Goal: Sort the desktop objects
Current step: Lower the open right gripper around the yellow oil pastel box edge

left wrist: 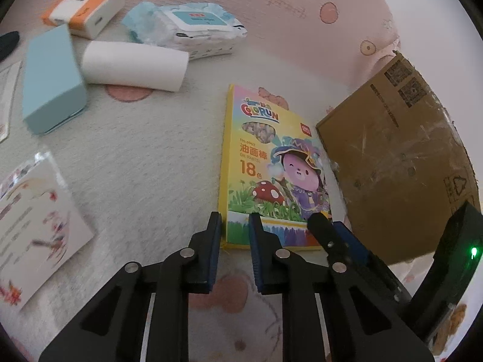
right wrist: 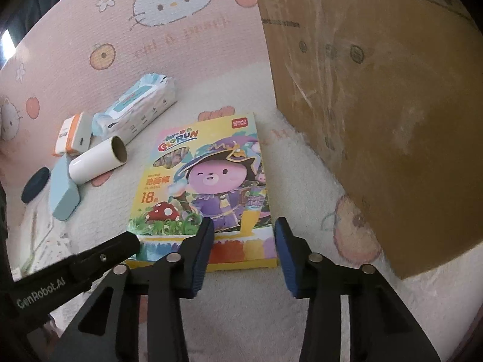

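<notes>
A yellow oil pastel box lies flat on the fluffy white cloth, close to a tilted brown cardboard box on its right. My left gripper hovers over the pastel box's near left corner, jaws a little apart and pressing on nothing. My right gripper stands open over the near edge of the same box, toward its right corner. In the left wrist view the right gripper shows beside mine, over the box's near right part.
Far left lie a white paper roll, a teal box, a wet-wipes pack, an orange-and-white box and a dark oval thing. A printed card in a sleeve lies near left.
</notes>
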`<state>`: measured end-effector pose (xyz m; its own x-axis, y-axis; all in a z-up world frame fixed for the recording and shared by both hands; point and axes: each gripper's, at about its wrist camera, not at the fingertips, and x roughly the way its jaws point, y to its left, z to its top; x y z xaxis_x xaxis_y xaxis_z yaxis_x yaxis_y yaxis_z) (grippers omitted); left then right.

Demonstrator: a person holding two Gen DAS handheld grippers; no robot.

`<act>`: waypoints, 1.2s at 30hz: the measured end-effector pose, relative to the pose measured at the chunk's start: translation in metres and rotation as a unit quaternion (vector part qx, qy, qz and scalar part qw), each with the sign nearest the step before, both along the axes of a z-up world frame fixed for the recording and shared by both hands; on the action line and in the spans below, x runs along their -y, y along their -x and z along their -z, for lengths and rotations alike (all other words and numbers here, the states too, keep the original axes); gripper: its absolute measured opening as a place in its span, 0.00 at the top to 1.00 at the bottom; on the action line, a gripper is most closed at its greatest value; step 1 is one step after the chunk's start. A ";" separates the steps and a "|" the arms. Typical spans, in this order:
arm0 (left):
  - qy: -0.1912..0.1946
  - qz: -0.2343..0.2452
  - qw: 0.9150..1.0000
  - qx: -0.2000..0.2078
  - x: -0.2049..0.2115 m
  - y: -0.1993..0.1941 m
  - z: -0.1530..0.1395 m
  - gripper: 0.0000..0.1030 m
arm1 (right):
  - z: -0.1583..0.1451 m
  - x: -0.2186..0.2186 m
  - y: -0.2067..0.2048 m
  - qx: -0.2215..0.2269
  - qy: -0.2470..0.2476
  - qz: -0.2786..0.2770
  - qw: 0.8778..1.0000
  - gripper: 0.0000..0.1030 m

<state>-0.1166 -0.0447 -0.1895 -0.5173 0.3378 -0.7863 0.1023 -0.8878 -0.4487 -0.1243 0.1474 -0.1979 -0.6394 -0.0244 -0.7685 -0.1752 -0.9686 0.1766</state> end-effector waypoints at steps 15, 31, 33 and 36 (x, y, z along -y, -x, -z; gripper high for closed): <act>0.033 -0.006 0.999 0.015 0.017 -0.082 -0.003 0.80 | -0.001 0.038 -0.047 0.042 -0.003 -0.121 0.992 0.66; 0.017 -0.005 1.000 -0.010 0.030 -0.055 -0.017 0.59 | 0.012 0.000 -0.021 0.063 0.143 -0.077 0.985 0.63; 0.001 -0.012 1.000 -0.004 0.032 -0.047 -0.011 0.59 | 0.015 -0.003 -0.020 0.053 0.164 -0.069 0.983 0.61; -0.029 -0.032 0.999 0.005 0.038 -0.037 0.002 0.59 | 0.018 -0.006 -0.021 0.039 0.197 -0.061 0.978 0.52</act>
<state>-0.0792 -0.0830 -0.1913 -0.5314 0.3495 -0.7716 0.1632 -0.8516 -0.4981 -0.1037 0.1535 -0.2154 -0.5523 -0.4022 -0.7302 -0.0898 -0.8422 0.5317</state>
